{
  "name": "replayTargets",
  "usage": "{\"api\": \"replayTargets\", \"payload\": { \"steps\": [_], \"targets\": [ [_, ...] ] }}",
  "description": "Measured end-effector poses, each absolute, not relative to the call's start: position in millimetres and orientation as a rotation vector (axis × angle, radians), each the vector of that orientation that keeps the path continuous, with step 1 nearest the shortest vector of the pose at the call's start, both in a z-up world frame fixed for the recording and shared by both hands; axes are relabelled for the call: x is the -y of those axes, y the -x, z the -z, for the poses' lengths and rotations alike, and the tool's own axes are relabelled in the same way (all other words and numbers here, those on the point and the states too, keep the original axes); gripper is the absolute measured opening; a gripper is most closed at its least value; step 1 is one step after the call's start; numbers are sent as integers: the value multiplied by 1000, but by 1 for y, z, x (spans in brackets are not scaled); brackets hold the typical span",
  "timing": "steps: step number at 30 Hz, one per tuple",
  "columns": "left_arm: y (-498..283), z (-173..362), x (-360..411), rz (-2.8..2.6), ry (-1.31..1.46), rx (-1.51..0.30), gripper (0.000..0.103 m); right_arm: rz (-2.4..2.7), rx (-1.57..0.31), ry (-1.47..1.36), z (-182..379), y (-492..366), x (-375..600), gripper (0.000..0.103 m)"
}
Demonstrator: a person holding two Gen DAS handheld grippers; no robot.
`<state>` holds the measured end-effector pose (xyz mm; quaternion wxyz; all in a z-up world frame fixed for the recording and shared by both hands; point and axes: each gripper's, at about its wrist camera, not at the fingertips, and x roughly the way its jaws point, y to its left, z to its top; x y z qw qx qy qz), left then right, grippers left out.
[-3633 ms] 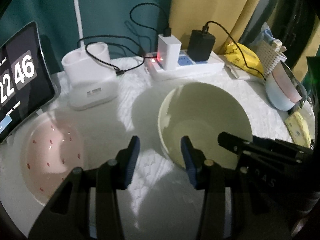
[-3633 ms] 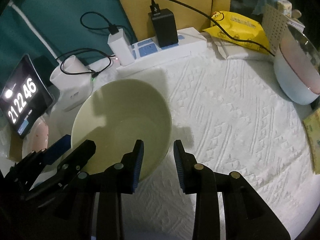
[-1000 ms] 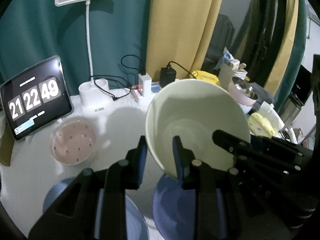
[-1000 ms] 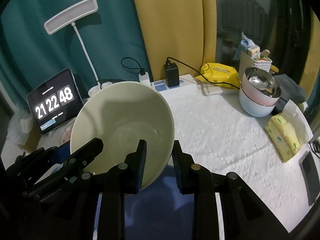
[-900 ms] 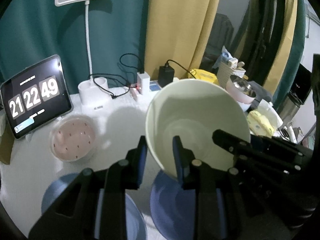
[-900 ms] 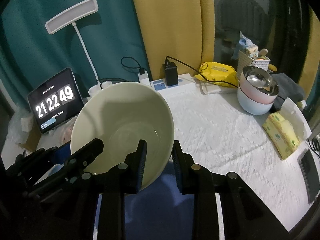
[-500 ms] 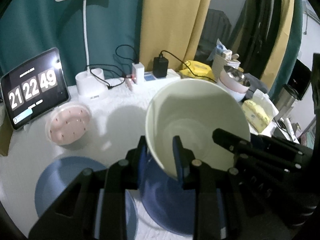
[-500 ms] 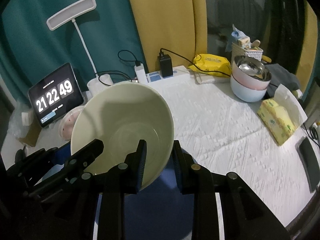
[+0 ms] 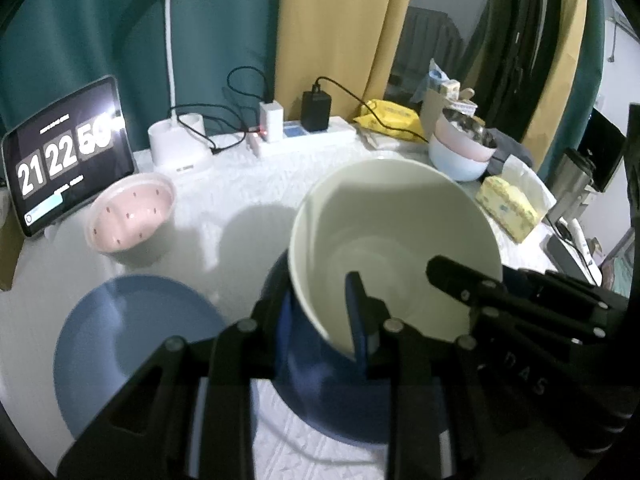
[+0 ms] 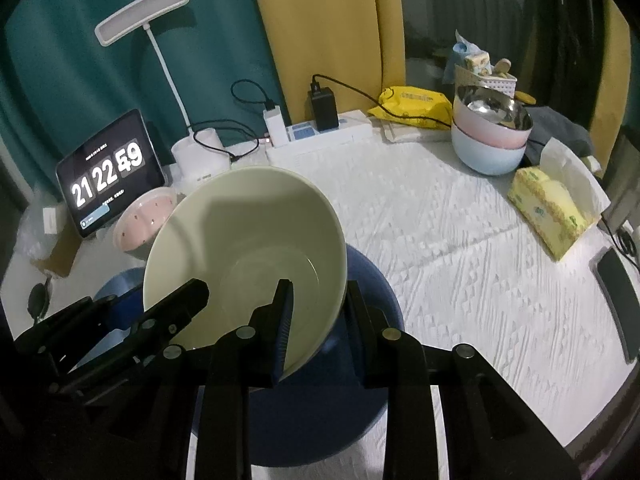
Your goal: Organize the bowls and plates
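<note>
Pale-green bowl (image 10: 244,256): glossy, plain, wide rim, tilted; held up over dark blue plate (image 10: 372,280).
L gripper (image 9: 320,320): fingers closed on near-left rim, one inside, one outside.
R gripper (image 10: 320,320): same pinch on near-right rim.
Lighter blue plate (image 9: 132,344): flat on white cloth (image 10: 460,240), left.
Pink dotted bowl (image 9: 132,212): by tablet clock (image 9: 64,152).
Stacked bowls (image 10: 492,136): far right.
</note>
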<state>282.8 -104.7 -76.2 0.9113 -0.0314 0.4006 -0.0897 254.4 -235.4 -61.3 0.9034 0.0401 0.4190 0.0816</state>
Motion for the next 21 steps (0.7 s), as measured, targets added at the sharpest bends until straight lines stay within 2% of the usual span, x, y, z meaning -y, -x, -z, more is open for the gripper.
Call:
{"api": "replayTargets", "payload": {
  "steps": [21],
  "targets": [
    [-281, 101, 111, 150, 36, -888, 26, -174, -934, -87, 88, -252, 237, 27]
  ]
}}
